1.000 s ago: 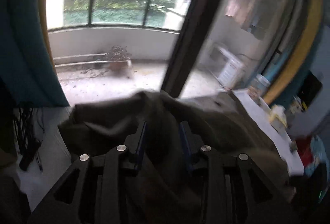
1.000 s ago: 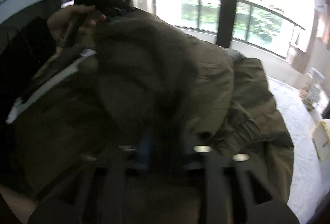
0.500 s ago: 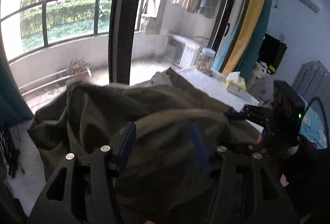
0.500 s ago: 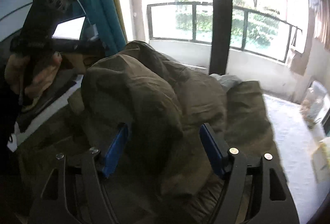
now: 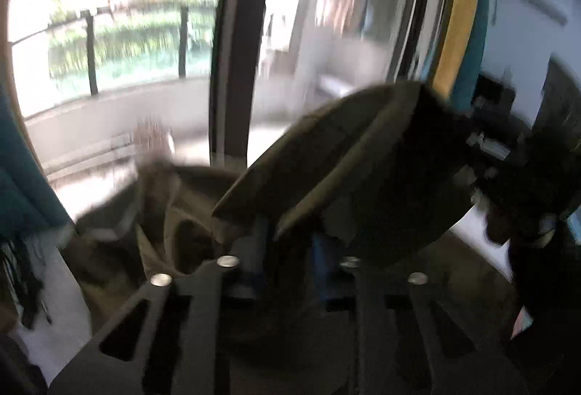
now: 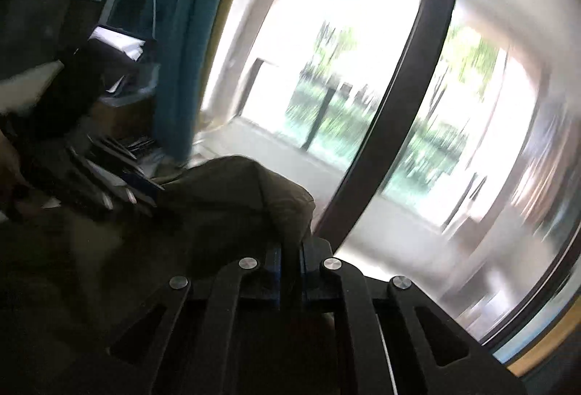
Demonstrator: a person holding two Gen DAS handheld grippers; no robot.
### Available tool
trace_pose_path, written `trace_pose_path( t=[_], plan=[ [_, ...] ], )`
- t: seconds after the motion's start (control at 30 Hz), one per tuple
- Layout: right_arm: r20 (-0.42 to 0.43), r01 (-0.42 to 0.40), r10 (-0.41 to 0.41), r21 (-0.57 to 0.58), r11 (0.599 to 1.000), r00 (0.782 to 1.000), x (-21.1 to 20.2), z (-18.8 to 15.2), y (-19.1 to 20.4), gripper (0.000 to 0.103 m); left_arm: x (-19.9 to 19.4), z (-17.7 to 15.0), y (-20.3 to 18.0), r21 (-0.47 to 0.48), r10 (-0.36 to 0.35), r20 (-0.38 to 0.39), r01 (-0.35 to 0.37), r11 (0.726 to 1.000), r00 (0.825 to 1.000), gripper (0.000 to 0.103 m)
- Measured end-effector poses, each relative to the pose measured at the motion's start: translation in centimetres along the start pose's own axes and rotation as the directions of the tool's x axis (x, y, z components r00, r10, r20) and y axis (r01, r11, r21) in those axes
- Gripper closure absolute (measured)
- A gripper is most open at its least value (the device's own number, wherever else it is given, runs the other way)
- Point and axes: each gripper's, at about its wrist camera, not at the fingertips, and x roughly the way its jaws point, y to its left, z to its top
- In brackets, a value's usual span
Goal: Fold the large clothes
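An olive-green garment [image 5: 326,169] hangs lifted in the air in both wrist views. My left gripper [image 5: 290,249] is shut on a fold of it, with cloth bulging up and to the right. In the right wrist view my right gripper [image 6: 289,260] is shut on the garment [image 6: 232,198], its blue pads pressed close on a ridge of cloth. The right gripper and the hand holding it show dark and blurred at the right of the left wrist view [image 5: 508,177]. The left gripper shows blurred at the left of the right wrist view [image 6: 109,184]. Both views are motion-blurred.
A dark window post [image 5: 232,68] and a glass balcony door stand ahead, with a railing and greenery outside. A teal curtain [image 6: 181,60] hangs at the left. A white surface [image 5: 479,242] lies below at the right. Dark cables [image 5: 21,286] hang at the lower left.
Both grippers have closed on the garment, having stood open around it half a second ago. Both have lifted and swung, so the views now tilt up toward the window. The garment is raised off the surface.
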Motion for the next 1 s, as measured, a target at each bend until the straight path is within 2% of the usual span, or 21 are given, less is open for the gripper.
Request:
trace_pose_path(
  t=[0.07,0.17,0.23,0.33,0.47,0.5,0.57,0.63,0.73,0.8,0.9,1.0],
  plan=[
    [0.043,0.03,-0.029,-0.042,0.999,0.999,-0.7,0.4,0.2,0.097,-2.4,0.9,-0.5,0.024,0.045,0.073,-0.047,0.999,0.996,0.089],
    [0.041,0.006,-0.002,-0.098,0.995,0.999,-1.1,-0.9,1.8,0.097,-3.9,0.3,-1.0,0.047,0.077,0.052,-0.079,0.996,0.996,0.089],
    [-0.026,-0.062,0.06,-0.128,0.99,0.998,-1.1,-3.2,3.4,0.097,-4.3,-1.5,-0.7,0.023,0.06,-0.009,-0.06,0.998,0.998,0.089],
    [-0.121,-0.182,0.172,-0.075,0.98,0.978,-1.9,-7.0,5.2,0.097,-4.8,-3.9,0.2,-0.037,0.023,-0.074,-0.026,0.999,0.997,0.088],
    [-0.179,-0.279,0.268,-0.036,0.96,0.946,-3.9,-10.0,7.3,0.097,-6.5,-4.1,1.7,-0.111,0.037,-0.039,-0.042,0.993,0.999,0.087],
    [-0.196,-0.306,0.294,-0.032,0.952,0.936,-4.2,-10.3,7.7,0.097,-6.6,-3.7,1.5,-0.122,0.033,-0.024,-0.035,0.992,0.999,0.084],
    [-0.22,-0.339,0.325,-0.029,0.94,0.92,-4.8,-10.7,8.6,0.095,-6.2,-2.7,1.0,-0.123,0.024,0.0,-0.023,0.992,1.0,0.062],
    [-0.243,-0.367,0.349,-0.03,0.93,0.905,-5.0,-11.2,9.3,0.094,-4.4,-1.5,-0.7,-0.101,0.002,0.011,-0.001,0.995,1.0,0.054],
    [-0.284,-0.393,0.376,-0.003,0.92,0.882,-4.7,-11.4,9.8,0.092,-0.4,-1.1,-2.7,-0.054,-0.042,-0.047,0.04,0.998,0.998,0.054],
    [-0.304,-0.402,0.392,0.032,0.915,0.868,-4.6,-11.8,9.0,0.092,2.4,-2.2,-3.4,-0.02,-0.021,-0.139,0.018,1.0,0.99,0.054],
    [-0.313,-0.395,0.408,0.106,0.913,0.858,-5.1,-12.1,7.0,0.092,5.3,-5.5,-3.4,-0.029,-0.025,-0.273,0.017,0.999,0.962,0.054],
    [-0.319,-0.395,0.447,0.216,0.893,0.836,-5.4,-12.4,4.4,0.089,5.8,-8.9,-3.8,-0.064,-0.043,-0.34,0.023,0.998,0.939,0.054]
  ],
)
